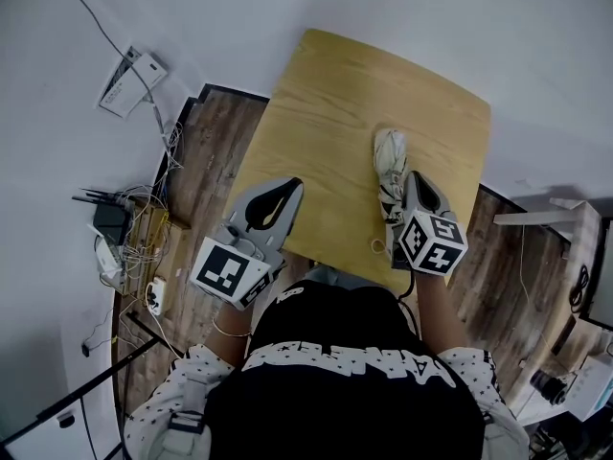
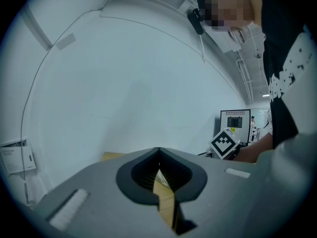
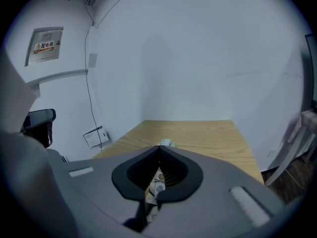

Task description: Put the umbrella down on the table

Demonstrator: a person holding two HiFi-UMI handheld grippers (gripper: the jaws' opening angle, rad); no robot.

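A folded white patterned umbrella (image 1: 390, 156) lies lengthwise on the right half of the wooden table (image 1: 345, 84). My right gripper (image 1: 414, 178) is over its near part, jaws shut on the umbrella. In the right gripper view, patterned fabric (image 3: 157, 181) shows in the slot between the closed jaws of the right gripper (image 3: 159, 148), and the umbrella's far end (image 3: 166, 143) pokes out beyond the tips. My left gripper (image 1: 293, 186) hovers at the table's front left, shut with nothing in it. Through its closed jaws, the left gripper (image 2: 158, 150) view shows only table wood.
Cables, a router and a power strip (image 1: 129, 242) clutter the floor to the left of the table. A white box (image 1: 132, 82) lies by the wall. A white stand (image 1: 551, 218) is at the right. A monitor (image 2: 235, 125) stands beyond the right gripper's marker cube (image 2: 225, 144).
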